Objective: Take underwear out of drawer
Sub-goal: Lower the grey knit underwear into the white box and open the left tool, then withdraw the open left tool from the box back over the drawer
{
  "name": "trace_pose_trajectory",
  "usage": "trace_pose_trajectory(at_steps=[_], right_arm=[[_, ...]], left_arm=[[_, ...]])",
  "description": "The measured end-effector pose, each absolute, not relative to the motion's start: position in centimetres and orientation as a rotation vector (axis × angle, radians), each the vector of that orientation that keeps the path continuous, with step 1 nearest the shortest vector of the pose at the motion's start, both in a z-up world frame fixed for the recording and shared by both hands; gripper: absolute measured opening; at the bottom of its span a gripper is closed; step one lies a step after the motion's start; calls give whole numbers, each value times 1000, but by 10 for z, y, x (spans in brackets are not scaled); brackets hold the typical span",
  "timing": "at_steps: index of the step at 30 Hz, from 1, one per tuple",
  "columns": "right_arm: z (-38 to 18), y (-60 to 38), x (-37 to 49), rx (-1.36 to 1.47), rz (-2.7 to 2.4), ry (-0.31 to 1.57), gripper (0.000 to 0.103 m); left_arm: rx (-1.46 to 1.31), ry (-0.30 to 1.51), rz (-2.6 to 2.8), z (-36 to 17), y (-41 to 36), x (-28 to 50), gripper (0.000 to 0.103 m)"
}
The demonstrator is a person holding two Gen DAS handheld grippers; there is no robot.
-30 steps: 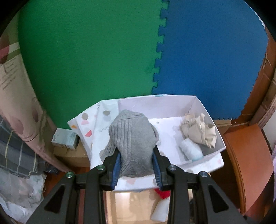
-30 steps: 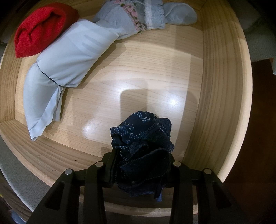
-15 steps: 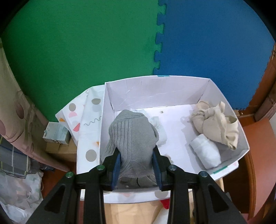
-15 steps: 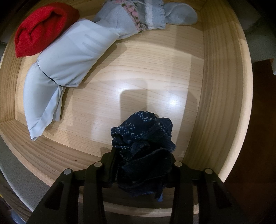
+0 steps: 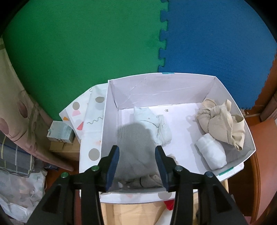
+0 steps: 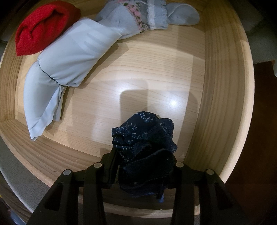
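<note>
In the left wrist view, one white cardboard box (image 5: pixel 232 98) fills the centre of the frame and holds five pieces of underwear: a blurred grey ribbed piece (image 5: pixel 136 147) at lower centre, a pale crumpled one (image 5: pixel 154 124) just above it, a small beige scrap (image 5: pixel 152 180) low against the near wall, a knotted beige bundle (image 5: pixel 219 124) at the right, and a tight white roll (image 5: pixel 211 152) touching that bundle from below. The left claw (image 5: pixel 136 155) has just been opening: its two blue-padded jaws stand apart on either side of the grey piece with a sliver of gap at each side, so the garment looks released, sagging soft and shapeless into the box. Two foam floor tiles, one green (image 5: pixel 77 48) and one blue (image 5: pixel 216 38), interlock by jigsaw teeth across the upper frame. In the right wrist view, one smooth, pale-grained wooden drawer (image 6: pixel 225 86) holds three pieces: a fuzzy red roll (image 6: pixel 41 29) at upper left, a long silky pale-blue roll (image 6: pixel 69 65) beside it, and a light-blue piece with pink frilled trim (image 6: pixel 148 15) along the top edge. A fourth, a navy piece with tiny white sprigs (image 6: pixel 143 145), is bunched at lower centre, clenched in the nearly closed right claw (image 6: pixel 143 169) above the drawer floor.
</note>
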State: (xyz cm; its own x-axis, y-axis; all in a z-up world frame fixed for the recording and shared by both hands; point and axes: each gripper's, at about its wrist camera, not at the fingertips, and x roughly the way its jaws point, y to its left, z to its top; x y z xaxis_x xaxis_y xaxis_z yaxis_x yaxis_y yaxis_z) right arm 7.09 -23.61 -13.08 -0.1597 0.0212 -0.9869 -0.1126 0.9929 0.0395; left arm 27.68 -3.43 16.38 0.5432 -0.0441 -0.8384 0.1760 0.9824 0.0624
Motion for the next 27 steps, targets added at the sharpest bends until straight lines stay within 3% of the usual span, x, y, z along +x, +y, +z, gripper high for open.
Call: trace_pose_trajectory(at_steps=[16,27], right_arm=[[-130,-234,70,-75,117,1731,40],[-130,-234,70,-81,115,1732,40]], left_arm=[[184,902,-169,185,-15,218,47],[149,887,-119,167,19,171,47]])
